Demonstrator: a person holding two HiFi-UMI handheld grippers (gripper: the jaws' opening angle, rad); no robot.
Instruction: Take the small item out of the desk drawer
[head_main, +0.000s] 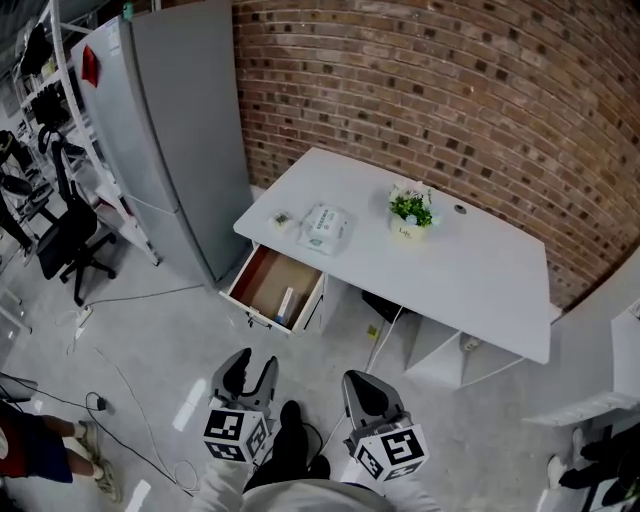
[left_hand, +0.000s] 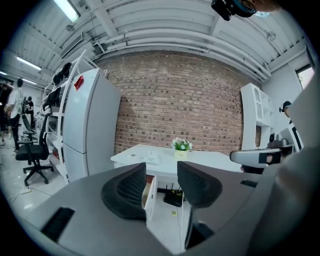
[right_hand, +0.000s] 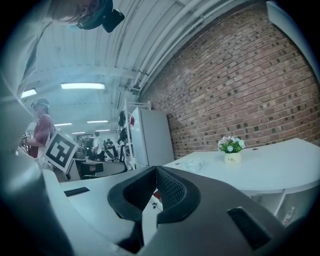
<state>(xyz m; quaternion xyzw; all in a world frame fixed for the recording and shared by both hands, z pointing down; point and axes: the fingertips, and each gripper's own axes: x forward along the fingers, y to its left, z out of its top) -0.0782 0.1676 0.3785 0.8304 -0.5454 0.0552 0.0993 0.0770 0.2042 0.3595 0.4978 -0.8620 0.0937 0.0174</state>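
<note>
Here, seen from above, a person stands on a grey floor facing a white desk (head_main: 470, 280) set against a brick wall. At far left is a black office chair (head_main: 68, 235), then a tall grey refrigerator (head_main: 170, 130). Just right of it the desk drawer (head_main: 262, 318) stands pulled out, showing its brown floor. A small pale item (head_main: 286, 303) lies inside near the front right corner, too small to identify.

Well short of the drawer, the left gripper (head_main: 255, 362) has its jaws spread with nothing between them. Beside it, the right gripper (head_main: 362, 385) has its jaws pressed together, empty. On the desk top sit a tiny object (head_main: 281, 219), a pale packet (head_main: 325, 226) and, further right, a potted plant (head_main: 411, 210).

The drawer is already open, so the step in hand looks like the approach to the item. The next move likely calls for carrying the spread left gripper forward and down into the drawer, then straddling the item without catching the drawer front.
</note>
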